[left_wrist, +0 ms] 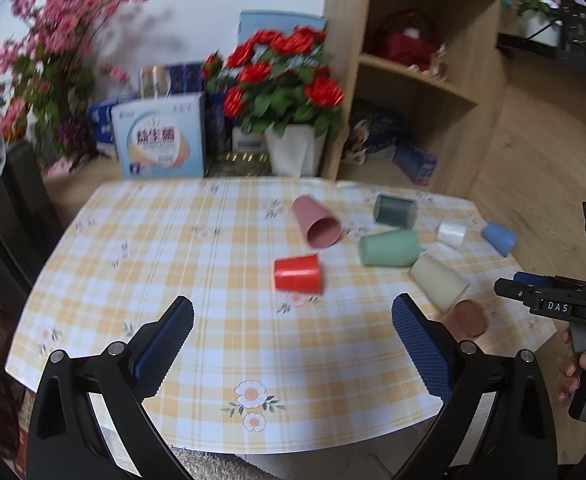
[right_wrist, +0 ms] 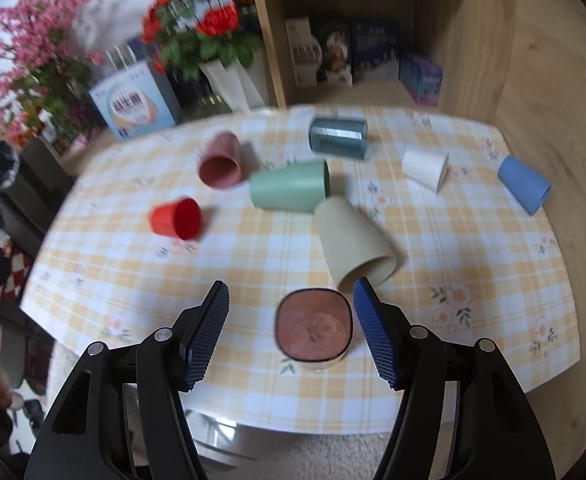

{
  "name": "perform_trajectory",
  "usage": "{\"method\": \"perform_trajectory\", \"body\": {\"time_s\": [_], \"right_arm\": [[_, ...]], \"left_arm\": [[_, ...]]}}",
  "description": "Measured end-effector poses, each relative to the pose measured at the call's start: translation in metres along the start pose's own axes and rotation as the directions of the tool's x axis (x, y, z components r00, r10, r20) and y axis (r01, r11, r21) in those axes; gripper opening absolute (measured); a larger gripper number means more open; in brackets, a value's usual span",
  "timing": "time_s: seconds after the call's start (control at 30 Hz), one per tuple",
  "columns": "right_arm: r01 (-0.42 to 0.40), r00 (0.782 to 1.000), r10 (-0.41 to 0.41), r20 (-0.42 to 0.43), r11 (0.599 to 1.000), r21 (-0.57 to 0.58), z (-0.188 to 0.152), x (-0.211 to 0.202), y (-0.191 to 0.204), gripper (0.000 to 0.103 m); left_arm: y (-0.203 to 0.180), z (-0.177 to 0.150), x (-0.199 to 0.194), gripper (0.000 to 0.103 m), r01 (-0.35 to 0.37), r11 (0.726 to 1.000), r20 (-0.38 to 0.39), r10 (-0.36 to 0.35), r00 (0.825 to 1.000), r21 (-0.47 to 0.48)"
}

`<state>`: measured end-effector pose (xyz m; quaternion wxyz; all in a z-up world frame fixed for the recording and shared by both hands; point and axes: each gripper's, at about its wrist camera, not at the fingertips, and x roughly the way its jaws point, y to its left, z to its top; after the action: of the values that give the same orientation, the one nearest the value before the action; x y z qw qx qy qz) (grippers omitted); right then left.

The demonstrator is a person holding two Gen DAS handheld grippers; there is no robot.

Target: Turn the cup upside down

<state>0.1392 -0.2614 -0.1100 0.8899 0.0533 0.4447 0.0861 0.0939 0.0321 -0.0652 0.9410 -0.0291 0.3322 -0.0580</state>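
Several cups lie on their sides on the yellow checked table (left_wrist: 181, 248): red (left_wrist: 297, 274), pink (left_wrist: 316, 222), light green (left_wrist: 389, 248), dark teal (left_wrist: 395, 210), white (left_wrist: 451, 233), blue (left_wrist: 500, 238) and cream (left_wrist: 439, 282). A brown cup (right_wrist: 313, 326) stands near the front edge with its flat top facing up. My right gripper (right_wrist: 291, 334) is open just above the brown cup, its jaws either side, not touching. My left gripper (left_wrist: 293, 344) is open and empty over the table's near left part. The right gripper also shows in the left wrist view (left_wrist: 533, 292).
Red flowers in a white pot (left_wrist: 293, 120), pink blossoms (left_wrist: 53, 60) and boxes (left_wrist: 161, 140) stand behind the table. A wooden shelf unit (left_wrist: 413, 80) is at the back right. A dark chair (left_wrist: 13, 220) is at the left. The table's front edge is close below both grippers.
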Motion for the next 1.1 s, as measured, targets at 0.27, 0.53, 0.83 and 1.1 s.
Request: {"method": "perform_trajectory", "body": {"time_s": [0.27,0.53,0.83,1.1], "right_arm": [[-0.113,0.974,0.109,0.198,0.994,0.006,0.004,-0.101,0.019,0.090],[-0.047,0.952,0.044,0.304,0.999,0.002,0.005,-0.149,0.035,0.090],[0.002,0.944,0.006,0.330,1.000,-0.026,0.000,-0.174,0.050,0.090],[0.075,0.931,-0.056,0.360,0.996,-0.040,-0.003,-0.186,0.060,0.090]], "left_arm": [[-0.028,0.030,-0.064,0.097,0.023,0.998,0.110,-0.029,0.994,0.054],[-0.061,0.038,-0.112,0.097,-0.029,0.984,0.233,-0.013,0.972,0.176],[-0.060,0.041,-0.132,0.097,-0.032,0.989,0.258,-0.006,0.966,0.142],[-0.057,0.041,-0.138,0.097,-0.019,0.992,0.259,-0.013,0.966,0.121]]}}
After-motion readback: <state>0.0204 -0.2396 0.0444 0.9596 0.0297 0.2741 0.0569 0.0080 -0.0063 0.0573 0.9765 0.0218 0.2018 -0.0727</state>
